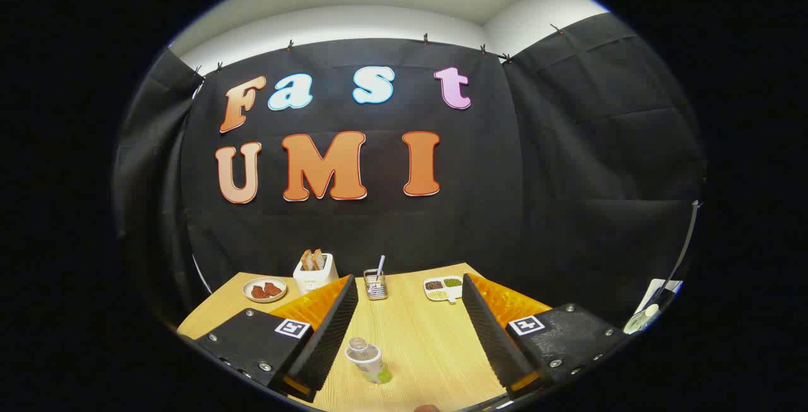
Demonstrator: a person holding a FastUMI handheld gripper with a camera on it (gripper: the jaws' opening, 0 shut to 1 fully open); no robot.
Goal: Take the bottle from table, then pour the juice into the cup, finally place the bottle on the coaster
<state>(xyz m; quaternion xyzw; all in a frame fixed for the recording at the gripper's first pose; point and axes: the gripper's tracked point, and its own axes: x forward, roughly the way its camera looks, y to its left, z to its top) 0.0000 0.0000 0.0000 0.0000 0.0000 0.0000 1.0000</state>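
Note:
A small clear bottle (368, 359) with a white and green label stands upright on the wooden table (420, 336), low between my two fingers and nearer the left one. My gripper (410, 292) is open, fingers spread wide apart, held above the table with nothing between the pads. At the table's far edge, beyond the fingertips, stands a clear glass cup (375, 284) with a straw in it. Just below the bottle a small rounded brown shape (428, 408) peeks in; I cannot tell what it is.
At the back left a white toaster (314, 271) holds bread slices, with a small plate of reddish food (264, 289) beside it. A divided white dish (443, 288) with dark and green contents sits at the back right. Black cloth walls close in behind.

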